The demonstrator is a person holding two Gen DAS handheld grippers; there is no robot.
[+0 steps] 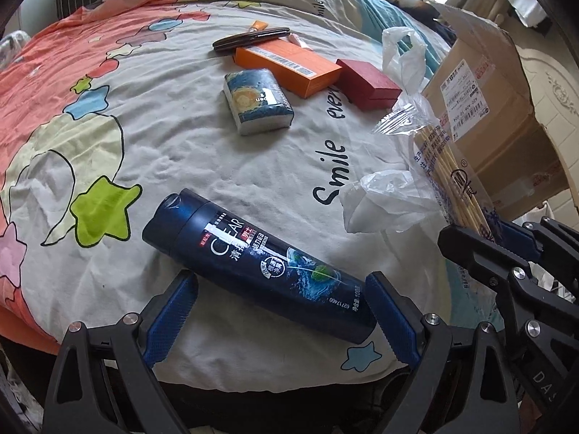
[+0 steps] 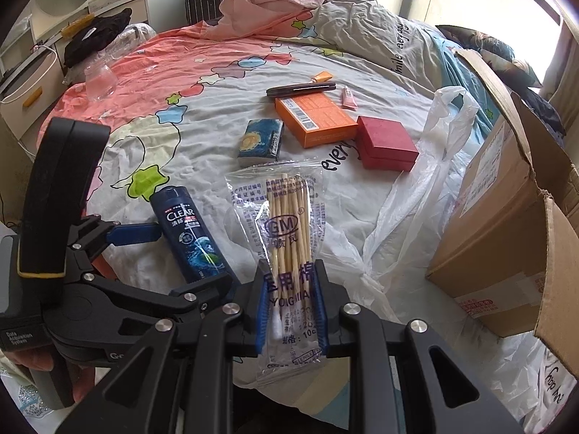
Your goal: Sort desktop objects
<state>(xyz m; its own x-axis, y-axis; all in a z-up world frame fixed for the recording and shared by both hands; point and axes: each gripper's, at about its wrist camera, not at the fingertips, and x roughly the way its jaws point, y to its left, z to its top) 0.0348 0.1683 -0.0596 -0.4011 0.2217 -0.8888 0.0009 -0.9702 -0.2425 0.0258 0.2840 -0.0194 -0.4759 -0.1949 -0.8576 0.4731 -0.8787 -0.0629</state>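
The left claw [image 1: 282, 314] stands released, its blue ribbed pads either side of the shampoo bottle [image 1: 253, 260] but not pressing on it. The bottle lies on its side near the front edge of the bed [image 1: 181, 137], cap pointing away. The right claw [image 2: 291, 307] is clenched on a packet of cotton swabs [image 2: 289, 224], a clear crinkled sleeve with blue print and pale wooden sticks, held just above the bedding.

A broad stretch of bare sheet lies between the bottle and the far cluster. That cluster holds a soft tissue pack [image 1: 258, 99], a flat orange box [image 1: 289, 63], a red lidded box [image 1: 367, 83] and a dark slim case [image 1: 249, 38], all close together; the case rests against the orange box.

On the right a brown cardboard box [image 2: 506, 199] with raised flaps blocks that side, and thin white plastic bags [image 2: 416, 195] lie crumpled beside it.

The sheet is wrinkled cotton, white and coral, printed with stars. A pale cabinet [image 2: 32, 86] stands beyond the bed's left edge.
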